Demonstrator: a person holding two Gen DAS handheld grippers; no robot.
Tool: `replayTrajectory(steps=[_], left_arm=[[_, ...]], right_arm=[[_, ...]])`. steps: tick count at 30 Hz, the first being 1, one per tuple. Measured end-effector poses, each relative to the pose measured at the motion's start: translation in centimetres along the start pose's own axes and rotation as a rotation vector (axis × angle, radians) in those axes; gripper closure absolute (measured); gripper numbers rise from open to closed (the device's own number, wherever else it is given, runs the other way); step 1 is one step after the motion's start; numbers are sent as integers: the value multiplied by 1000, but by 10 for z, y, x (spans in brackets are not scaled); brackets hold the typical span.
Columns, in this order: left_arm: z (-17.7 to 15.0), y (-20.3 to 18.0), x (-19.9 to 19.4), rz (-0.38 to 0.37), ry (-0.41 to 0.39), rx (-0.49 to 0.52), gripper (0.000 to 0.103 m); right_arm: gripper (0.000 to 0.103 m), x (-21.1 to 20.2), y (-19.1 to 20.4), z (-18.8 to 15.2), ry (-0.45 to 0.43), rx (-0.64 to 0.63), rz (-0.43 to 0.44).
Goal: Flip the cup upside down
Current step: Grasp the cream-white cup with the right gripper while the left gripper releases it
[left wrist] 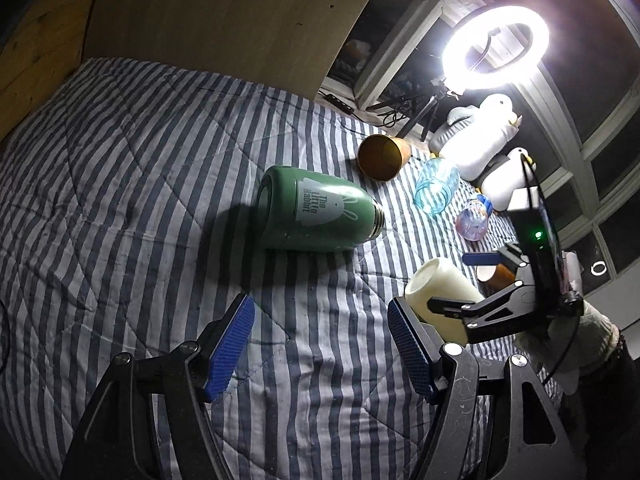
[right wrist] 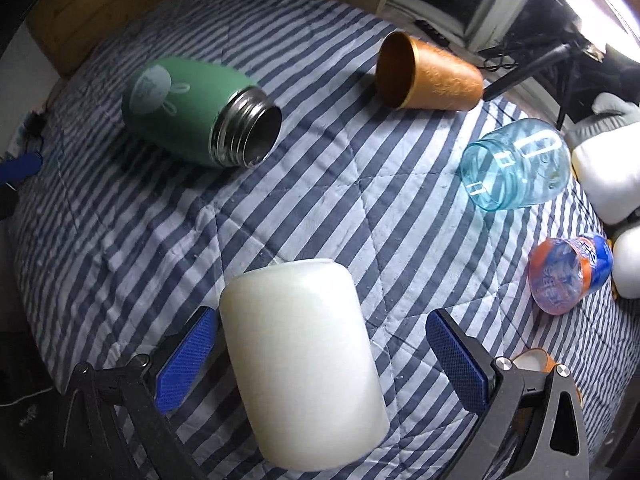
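A white frosted cup (right wrist: 304, 360) stands upside down on the striped bedspread, closed bottom up, between the fingers of my right gripper (right wrist: 320, 364). The blue pads (right wrist: 184, 356) stand apart from its sides, so the gripper is open around it. In the left wrist view the same cup (left wrist: 436, 288) is at the right with my right gripper (left wrist: 472, 280) over it. My left gripper (left wrist: 320, 344) is open and empty above the bedspread, near the green bottle (left wrist: 316, 212).
On the striped bedspread (right wrist: 120, 220) lie a green steel bottle (right wrist: 196, 112), an orange cup (right wrist: 428, 76), a blue glass jar (right wrist: 516, 164) and a small plastic bottle (right wrist: 568, 276), all on their sides. White plush toys (left wrist: 480, 140) and a ring light (left wrist: 496, 48) stand at the right.
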State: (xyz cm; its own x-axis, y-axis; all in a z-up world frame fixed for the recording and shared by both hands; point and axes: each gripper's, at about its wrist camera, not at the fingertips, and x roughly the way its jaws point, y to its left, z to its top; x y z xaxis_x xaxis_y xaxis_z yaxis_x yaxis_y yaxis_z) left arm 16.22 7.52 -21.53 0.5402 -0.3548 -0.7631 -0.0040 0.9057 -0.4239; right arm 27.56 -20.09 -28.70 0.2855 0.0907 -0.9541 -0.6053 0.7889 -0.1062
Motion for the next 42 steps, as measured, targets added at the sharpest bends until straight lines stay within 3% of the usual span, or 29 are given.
replayTrajectory(steps=[6, 17, 26, 31, 42], left_arm=[[1, 0, 0, 7, -7, -4, 31], [-2, -6, 0, 4, -10, 10, 31], [-7, -32, 3, 11, -8, 81, 31], [-12, -53, 6, 8, -5, 132, 31], [-27, -87, 1, -7, -24, 204, 31]], right_arm=[[30, 5, 7, 4, 19, -8, 34], [30, -14, -5, -20, -81, 90, 55], [31, -43, -33, -66, -356, 335, 74], [31, -51, -29, -92, -483, 440, 56], [31, -58, -1, -143, -604, 508, -16]])
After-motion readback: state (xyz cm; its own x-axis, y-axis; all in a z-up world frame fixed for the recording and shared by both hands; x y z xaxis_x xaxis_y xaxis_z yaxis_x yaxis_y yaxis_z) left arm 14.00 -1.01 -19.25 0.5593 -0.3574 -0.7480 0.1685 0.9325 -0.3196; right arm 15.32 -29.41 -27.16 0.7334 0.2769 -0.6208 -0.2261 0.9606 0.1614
